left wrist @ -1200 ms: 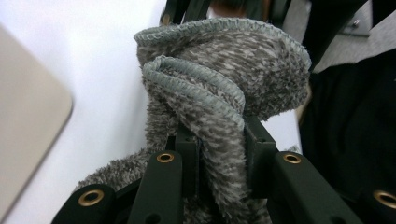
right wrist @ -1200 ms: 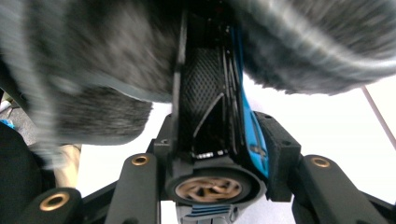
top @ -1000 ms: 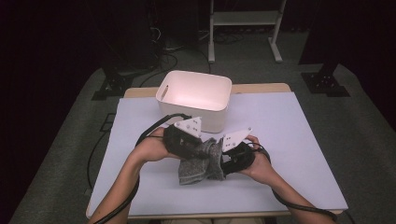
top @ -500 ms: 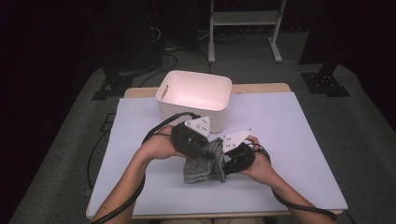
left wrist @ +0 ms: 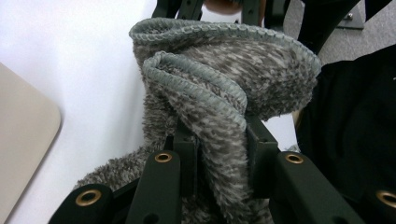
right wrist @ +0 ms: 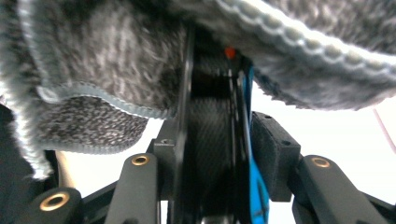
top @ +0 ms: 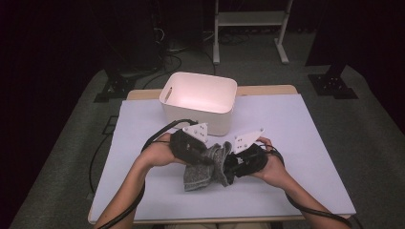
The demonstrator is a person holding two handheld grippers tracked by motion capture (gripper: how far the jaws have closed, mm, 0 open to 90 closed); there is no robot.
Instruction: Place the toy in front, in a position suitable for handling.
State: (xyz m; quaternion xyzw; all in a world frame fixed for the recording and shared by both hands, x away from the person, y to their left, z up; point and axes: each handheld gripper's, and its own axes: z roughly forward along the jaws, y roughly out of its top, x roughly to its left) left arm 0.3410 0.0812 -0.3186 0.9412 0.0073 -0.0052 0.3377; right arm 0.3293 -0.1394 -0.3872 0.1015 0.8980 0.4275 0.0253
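Pinching a hemmed fold of the grey fleecy cloth (left wrist: 224,70) with the left gripper (left wrist: 219,140), both black jaws pressed into the pile from either side. Seen from the high view: left gripper (top: 210,160) and right gripper (top: 229,164) close together, facing each other over the near middle of the white table mat (top: 296,143), with the cloth (top: 203,174) bunched between them and its lower part sagging onto the mat. Just beyond, toward the far side, the white bin (top: 200,75), open on top.

From the right gripper view: cloth (right wrist: 93,56) draped over and above the right gripper (right wrist: 219,130), and a dark flat piece (right wrist: 210,140) with a blue edge standing between the jaws. Cannot tell what that piece is, nor whether any cloth is caught there, so the right grip stays unsettled.

Likely trouble from here:
- Losing the cloth on the right side if pulled apart, given no clear bite on the fabric there.
- Slipping out of the left jaws under a sharp tug, since only a narrow, plush fold is held.
- Dragging the sagging end across the mat and spoiling any fold, or catching it on the bin's near wall if lifted that way.
- Knocking the two grippers together while working this close.
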